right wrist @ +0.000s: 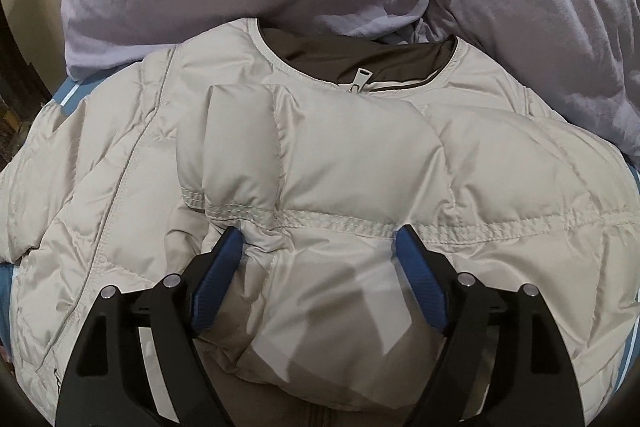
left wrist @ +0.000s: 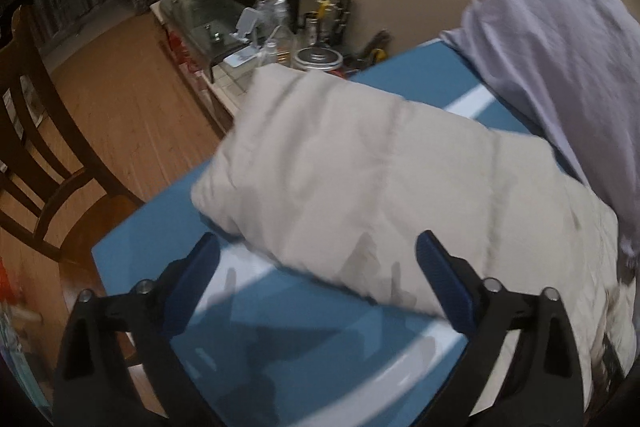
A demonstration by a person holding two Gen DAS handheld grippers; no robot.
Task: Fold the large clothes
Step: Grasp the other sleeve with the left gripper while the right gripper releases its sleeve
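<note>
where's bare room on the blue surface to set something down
Bare blue surface lies at the near corner, between the left gripper and the cream puffer jacket. The far side is crowded: jacket against lavender bedding.

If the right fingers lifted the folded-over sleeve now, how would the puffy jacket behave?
The cream jacket looks quilted and airy, so probably light and floppy, sagging rather than holding shape. Its sheen suggests slippery fabric; the sleeve may spring back open.
</note>
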